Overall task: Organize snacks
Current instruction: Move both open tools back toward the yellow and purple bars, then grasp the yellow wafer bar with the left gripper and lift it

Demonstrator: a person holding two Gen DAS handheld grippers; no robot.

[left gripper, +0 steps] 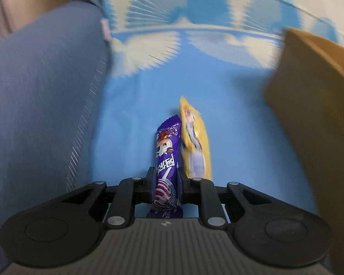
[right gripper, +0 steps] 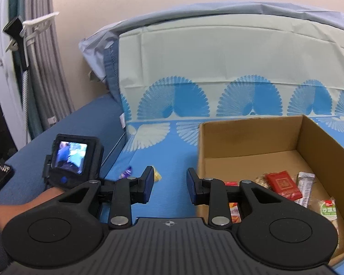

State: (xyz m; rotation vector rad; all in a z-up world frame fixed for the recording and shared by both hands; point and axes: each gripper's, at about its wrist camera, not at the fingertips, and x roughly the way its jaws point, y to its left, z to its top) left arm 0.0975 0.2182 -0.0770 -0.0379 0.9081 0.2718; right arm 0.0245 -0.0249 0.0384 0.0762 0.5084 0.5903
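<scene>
Purple snack stick [left gripper: 166, 167] clenched in my left gripper [left gripper: 167, 184] | yellow packet [left gripper: 196, 142] touching it, may drag along | right gripper [right gripper: 169, 184] released, empty | cardboard box [right gripper: 252, 135] nearby.

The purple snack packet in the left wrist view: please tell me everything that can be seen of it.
The purple snack packet is a slim, glossy wrapper with a cartoon face, white lettering and a swirl design. Its crimped ends show. It points away from the camera, over the blue bedsheet. The left tongs pinch its lower part. A yellow packet lies against its right side.
</scene>
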